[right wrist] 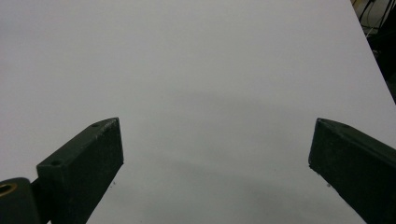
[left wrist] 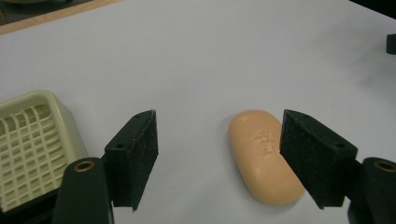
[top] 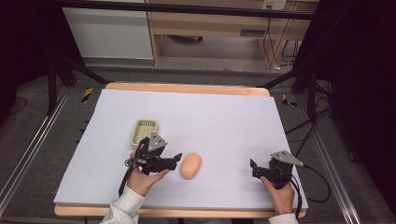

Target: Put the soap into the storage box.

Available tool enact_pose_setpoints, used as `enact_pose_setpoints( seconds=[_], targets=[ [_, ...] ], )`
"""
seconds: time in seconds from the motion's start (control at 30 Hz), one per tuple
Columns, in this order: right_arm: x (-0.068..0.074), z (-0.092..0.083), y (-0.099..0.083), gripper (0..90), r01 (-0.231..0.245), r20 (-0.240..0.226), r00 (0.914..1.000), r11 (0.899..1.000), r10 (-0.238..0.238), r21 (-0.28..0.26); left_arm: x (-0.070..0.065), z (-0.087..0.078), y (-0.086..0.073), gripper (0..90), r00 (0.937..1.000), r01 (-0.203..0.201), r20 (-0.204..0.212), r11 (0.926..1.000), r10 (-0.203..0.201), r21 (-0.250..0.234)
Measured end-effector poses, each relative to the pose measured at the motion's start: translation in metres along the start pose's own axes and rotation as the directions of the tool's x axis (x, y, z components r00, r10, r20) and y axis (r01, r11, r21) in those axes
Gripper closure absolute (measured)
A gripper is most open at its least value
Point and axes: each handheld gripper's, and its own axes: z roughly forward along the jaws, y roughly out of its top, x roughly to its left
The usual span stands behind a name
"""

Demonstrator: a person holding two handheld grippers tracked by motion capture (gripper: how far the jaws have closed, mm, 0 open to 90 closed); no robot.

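**White-covered table, two things on it**

The table (top: 187, 87) is wooden, its pale edge showing along the far and near sides. A white sheet (top: 210, 121) covers nearly all of its top. Two things lie directly on the sheet. A peach-coloured bar of soap (top: 190, 165) rests flat toward 6 o'clock from the sheet's middle. A pale green soap dish (top: 144, 131) with a gridded floor sits at about 10 o'clock from the soap, near it but apart.

Soap bar (left wrist: 261, 156) bears an embossed mark — unreadable.
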Motion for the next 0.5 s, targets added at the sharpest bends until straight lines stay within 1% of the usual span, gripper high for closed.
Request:
enact_pose_setpoints(
  seconds=[0.03,0.07,0.13,0.37,0.5],
  targets=[
    [0.0,0.0,0.0,3.5,0.001,0.001,1.0,1.0,-0.001,0.001,-0.001,0.001,0.001,27.4,1.0,-0.004,0.002,1.0,0.004,0.007],
    [0.0,0.0,0.0,3.5,0.001,0.001,1.0,1.0,-0.001,0.001,-0.002,0.003,0.001,27.5,1.0,0.0,0.004,1.0,0.0,0.002],
    [0.0,0.0,0.0,3.5,0.001,0.0,1.0,1.0,-0.001,0.002,-0.004,0.005,0.001,27.4,0.9999,-0.012,0.008,0.9998,0.011,0.013],
    [0.0,0.0,0.0,3.5,0.002,0.002,1.0,1.0,-0.002,0.007,-0.01,0.011,0.001,27.4,0.9995,-0.025,0.018,0.999,0.024,0.038],
    [-0.001,-0.001,-0.001,3.4,0.002,0.003,1.0,1.0,-0.002,0.007,-0.014,0.016,0.002,27.4,0.9994,-0.024,0.025,0.9988,0.023,0.044]
  ],
)
